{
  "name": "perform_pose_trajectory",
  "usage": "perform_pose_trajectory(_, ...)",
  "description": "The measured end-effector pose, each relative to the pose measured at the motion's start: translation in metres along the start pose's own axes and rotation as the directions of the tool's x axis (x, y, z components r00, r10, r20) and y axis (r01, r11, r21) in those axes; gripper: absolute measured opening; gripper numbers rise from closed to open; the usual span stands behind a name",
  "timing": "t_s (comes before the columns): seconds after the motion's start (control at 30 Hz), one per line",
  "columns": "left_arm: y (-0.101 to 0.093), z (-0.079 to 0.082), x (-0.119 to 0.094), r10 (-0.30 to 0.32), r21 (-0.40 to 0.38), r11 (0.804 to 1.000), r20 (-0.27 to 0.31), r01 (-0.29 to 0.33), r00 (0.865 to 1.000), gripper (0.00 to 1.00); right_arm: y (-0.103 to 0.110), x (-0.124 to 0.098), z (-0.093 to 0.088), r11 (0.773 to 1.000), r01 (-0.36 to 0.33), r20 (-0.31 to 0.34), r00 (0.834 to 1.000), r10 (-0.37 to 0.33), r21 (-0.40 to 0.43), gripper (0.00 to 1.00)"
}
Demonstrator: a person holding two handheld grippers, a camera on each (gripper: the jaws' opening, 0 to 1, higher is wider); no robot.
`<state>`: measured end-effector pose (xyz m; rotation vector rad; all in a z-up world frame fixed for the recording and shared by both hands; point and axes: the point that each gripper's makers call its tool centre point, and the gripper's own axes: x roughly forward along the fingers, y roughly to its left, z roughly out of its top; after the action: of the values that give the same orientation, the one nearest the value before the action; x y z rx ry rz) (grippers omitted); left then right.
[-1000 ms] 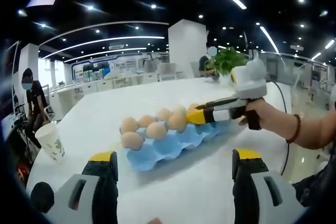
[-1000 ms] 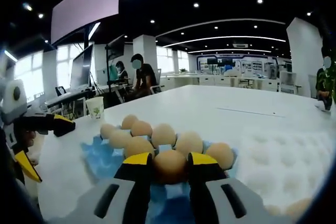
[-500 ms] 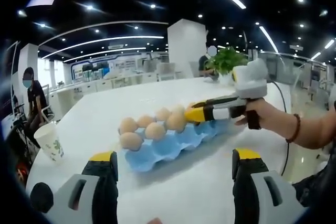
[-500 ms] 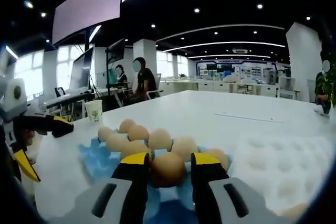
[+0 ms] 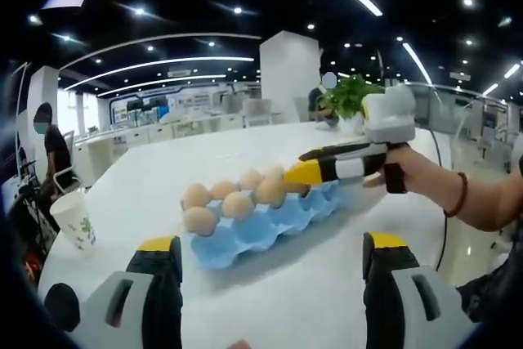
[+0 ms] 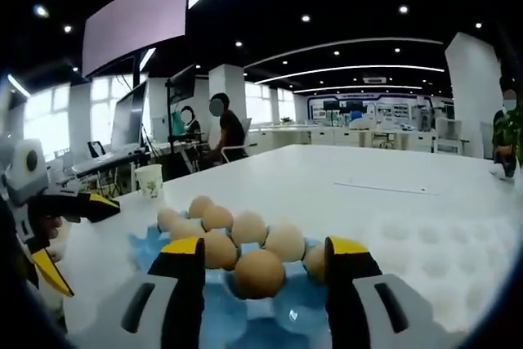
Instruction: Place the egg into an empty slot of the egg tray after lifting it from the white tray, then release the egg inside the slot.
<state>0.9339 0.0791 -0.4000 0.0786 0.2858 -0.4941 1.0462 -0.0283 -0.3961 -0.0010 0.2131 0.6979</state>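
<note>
Blue egg tray [image 6: 245, 316], on the white table [image 5: 327, 275]: eight brown eggs in its slots, the nearest egg [image 6: 259, 273] seated between the right gripper [image 6: 263, 257] jaws, which stand spread and clear of it. Left gripper [image 5: 272, 252]: jaws wide, grasping nothing, over bare tabletop. Paper cup [image 5: 75, 220] near the table's edge. White tray [image 6: 445, 259] beside the egg tray, blurred.

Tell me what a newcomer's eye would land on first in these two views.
First, the blue egg tray on the white table, with brown eggs filling its far slots. In the right gripper view, one egg sits in a near slot between the right gripper and its open, yellow-tipped jaws, which stand clear of it. In the left gripper view, a hand holds that gripper over the tray's far end, and a paper cup stands at the left table edge.
</note>
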Motion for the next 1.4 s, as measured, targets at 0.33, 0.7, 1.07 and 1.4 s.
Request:
perform_pose_trajectory(0.33,-0.001,0.001,0.001,-0.006,0.004,1.000,0.000,0.006,1.000,0.94,-0.010,-0.006,0.003,1.000,0.028,-0.002,1.000,-0.028,-0.009,0.72)
perform_pose_trajectory(0.7,-0.001,0.002,0.000,-0.001,-0.001,1.000,0.001,0.001,1.000,0.97,-0.027,-0.017,0.004,0.998,0.062,-0.027,0.998,-0.063,-0.017,0.81)
perform_pose_trajectory(1.07,-0.003,0.003,0.000,-0.001,0.002,1.000,0.001,0.001,1.000,0.99,-0.042,-0.027,-0.001,0.996,0.089,-0.041,0.995,-0.088,0.011,0.86)
perform_pose_trajectory(1.4,-0.006,0.002,0.000,-0.004,0.005,1.000,-0.006,0.004,1.000,0.99,-0.058,-0.040,0.002,0.992,0.122,-0.032,0.992,-0.121,0.021,0.86)
